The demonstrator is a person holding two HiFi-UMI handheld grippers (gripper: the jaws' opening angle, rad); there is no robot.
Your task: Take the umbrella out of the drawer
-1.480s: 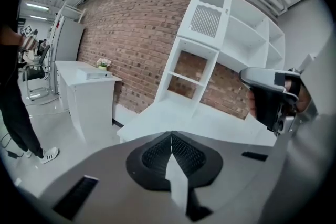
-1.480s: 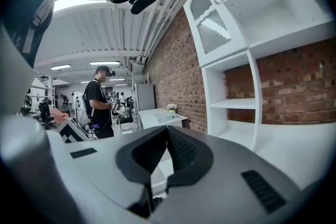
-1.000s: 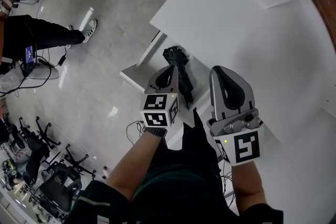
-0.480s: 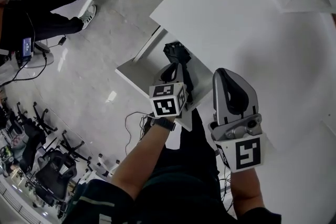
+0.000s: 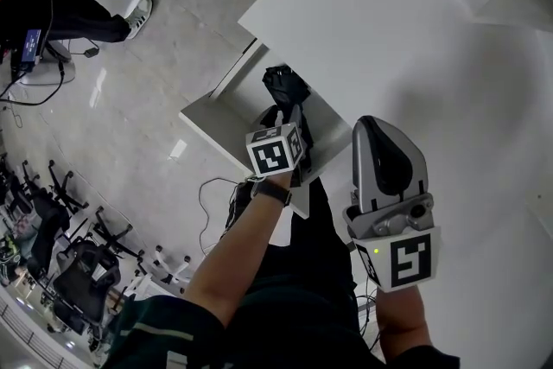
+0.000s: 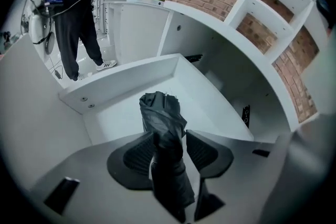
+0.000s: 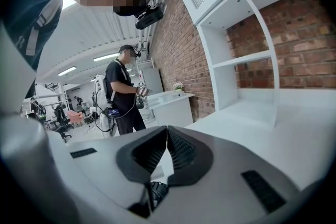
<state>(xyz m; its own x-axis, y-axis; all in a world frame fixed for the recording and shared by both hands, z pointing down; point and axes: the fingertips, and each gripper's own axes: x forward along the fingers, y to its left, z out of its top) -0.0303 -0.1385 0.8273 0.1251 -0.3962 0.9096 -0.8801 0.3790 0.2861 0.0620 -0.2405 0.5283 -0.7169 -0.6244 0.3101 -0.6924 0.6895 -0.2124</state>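
- Already the drawer [image 6: 121, 80] is standing pulled out from under the bench's [image 5: 415, 39] front edge, so the opening step is looking done.
- Inside it, the folded black umbrella [image 6: 160, 113] is lying on the drawer floor, not yet lifted.
- Left claw [image 6: 169, 139] is pointing down into the drawer, its jaws opening with the umbrella between the pads but not being squeezed.
- Right claw [image 7: 167, 134] is hovering above the bench top, clenched on nothing.
- Closing on the umbrella and lifting it clear of the drawer are what is remaining, by my reading.
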